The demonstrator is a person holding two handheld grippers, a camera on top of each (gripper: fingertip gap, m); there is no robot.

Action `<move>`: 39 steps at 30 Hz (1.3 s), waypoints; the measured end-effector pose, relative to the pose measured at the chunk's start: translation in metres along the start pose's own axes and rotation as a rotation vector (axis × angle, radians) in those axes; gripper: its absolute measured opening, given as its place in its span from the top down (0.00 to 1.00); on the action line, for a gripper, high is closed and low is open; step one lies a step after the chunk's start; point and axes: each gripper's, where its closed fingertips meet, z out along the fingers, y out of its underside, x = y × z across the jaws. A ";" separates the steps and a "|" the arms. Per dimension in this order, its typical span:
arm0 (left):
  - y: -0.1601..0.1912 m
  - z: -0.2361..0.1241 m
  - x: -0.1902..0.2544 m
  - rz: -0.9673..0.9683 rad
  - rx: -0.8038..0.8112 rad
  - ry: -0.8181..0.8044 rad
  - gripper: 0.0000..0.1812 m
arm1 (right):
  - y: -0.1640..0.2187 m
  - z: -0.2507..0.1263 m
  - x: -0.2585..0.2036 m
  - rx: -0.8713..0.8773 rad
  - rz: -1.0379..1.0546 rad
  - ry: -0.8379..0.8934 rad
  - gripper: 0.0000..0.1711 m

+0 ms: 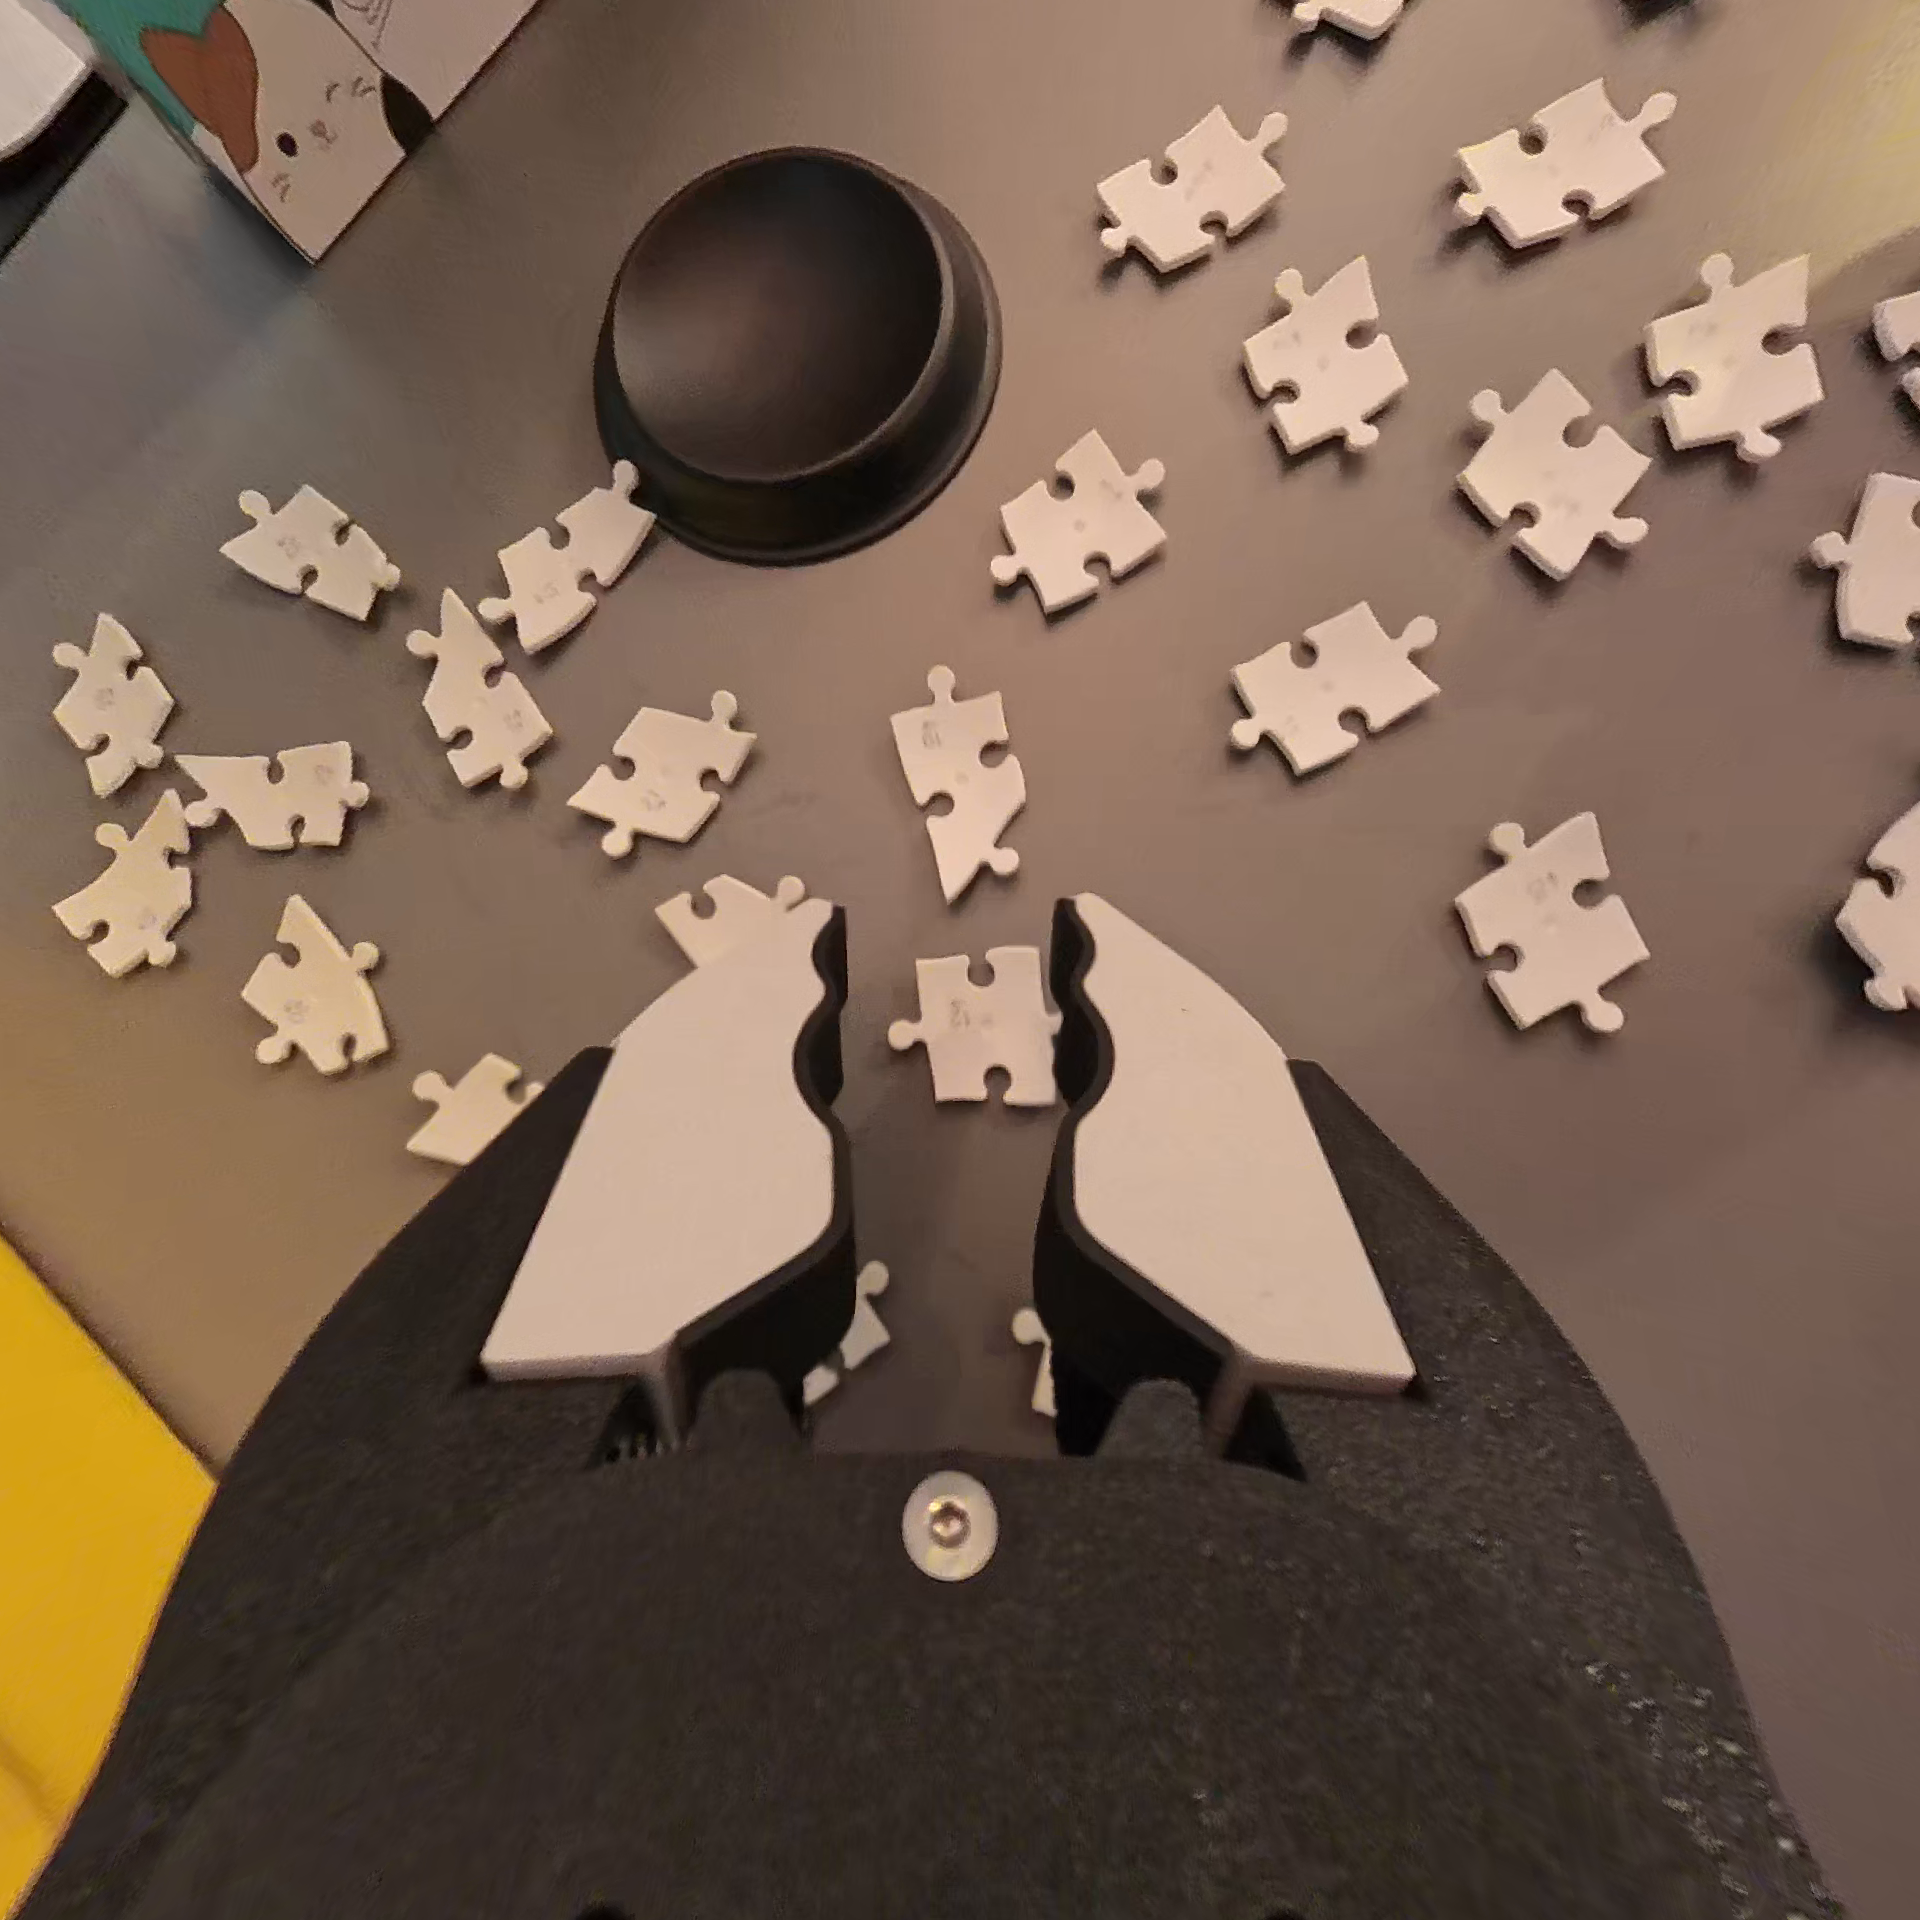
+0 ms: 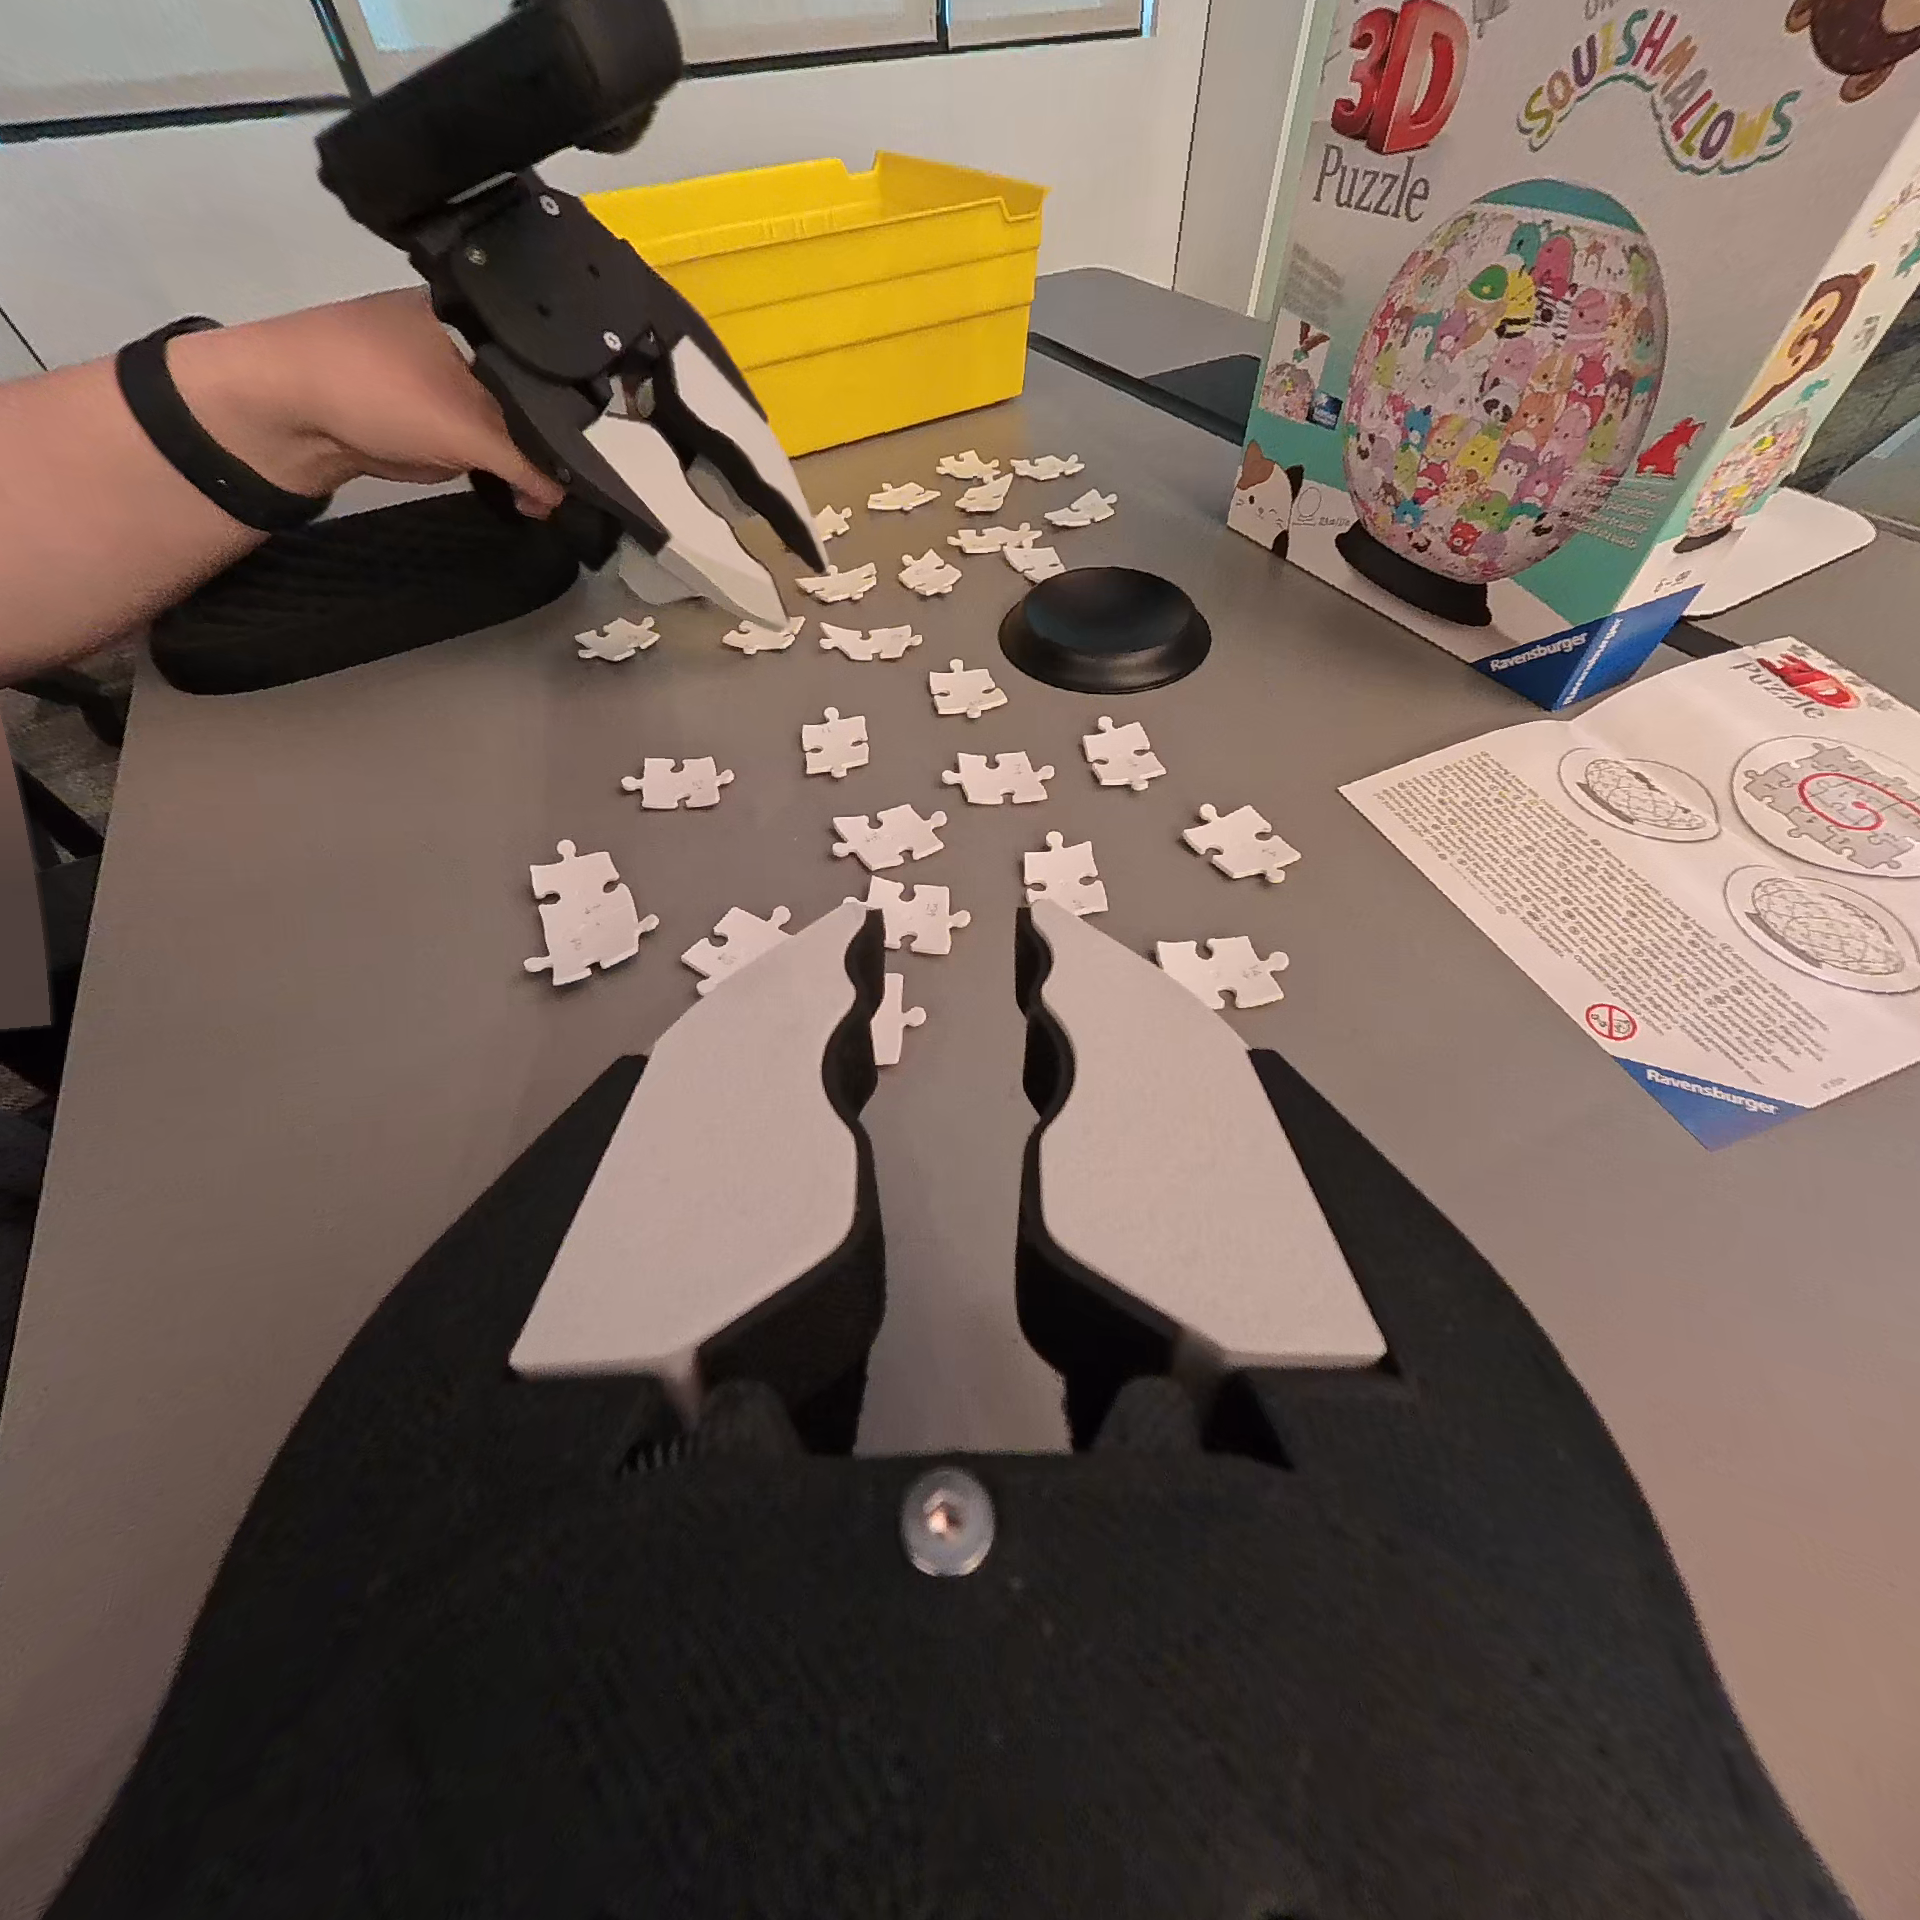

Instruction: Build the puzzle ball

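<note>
Right now my left gripper (image 1: 951, 935) is tipped down over the grey table (image 1: 1143, 1195), its two fingers spread apart with nothing clamped between them. One white puzzle piece (image 1: 977, 1023) lies flat on the table in the gap, close against the inner edge of the right-hand finger; whether it touches that finger I cannot tell. Another piece (image 1: 743, 914) pokes out from behind the tip of the left-hand finger. In the right wrist view I see the same gripper (image 2: 795, 597) at upper left, held by a hand (image 2: 343, 416) with a black wristband (image 2: 197, 436), tips down among the pieces.

My right gripper (image 2: 945, 914) sits low over the table, also parted and empty, bare grey surface showing between the fingers. A few pieces lie just past its tips.

Farther out, the loose white pieces (image 2: 997, 779) are scattered across the middle of the table, all blank side up. The round black stand (image 2: 1103, 629) rests beyond them, centre-right of the frame; in the left wrist view the stand (image 1: 800, 353) is upper centre, one piece touching its rim. A yellow bin (image 2: 862, 301) is at top centre, the puzzle box (image 2: 1507, 343) stands at upper right, and an unfolded instruction sheet (image 2: 1683, 894) lies at right.
</note>
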 end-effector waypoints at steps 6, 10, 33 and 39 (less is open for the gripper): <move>-0.014 0.006 0.027 0.031 0.021 0.074 0.79 | -0.002 -0.002 0.001 0.015 0.000 0.003 0.85; -0.017 0.007 0.046 0.092 0.031 0.142 0.78 | -0.003 -0.003 -0.001 0.015 -0.012 0.001 0.85; -0.055 0.026 0.021 0.367 0.065 0.242 0.77 | 0.003 0.000 -0.001 -0.007 -0.006 -0.008 0.85; -0.054 0.055 0.023 0.437 -0.019 0.316 0.75 | 0.002 0.000 -0.002 -0.005 -0.001 -0.018 0.85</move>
